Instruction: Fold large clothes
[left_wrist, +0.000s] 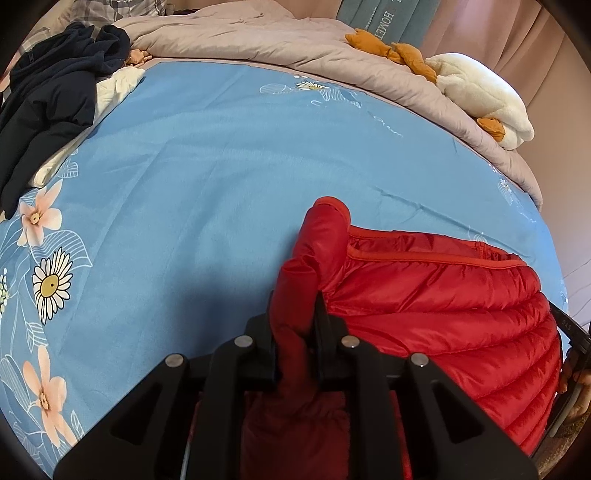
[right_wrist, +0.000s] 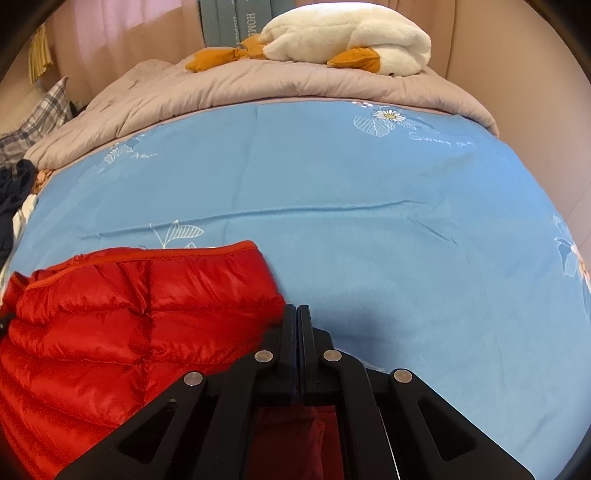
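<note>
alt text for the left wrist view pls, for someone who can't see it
The left gripper is shut on a bunched fold of a red puffer jacket, which lies on a blue floral bedsheet. A dark navy garment sits at the far left; a white plush duck rests on a grey-pink quilt at the back.

Glossy red quilted jacket; sky-blue daisy-print bedsheet; navy clothes at ten o'clock; white-and-orange plush duck.
</note>
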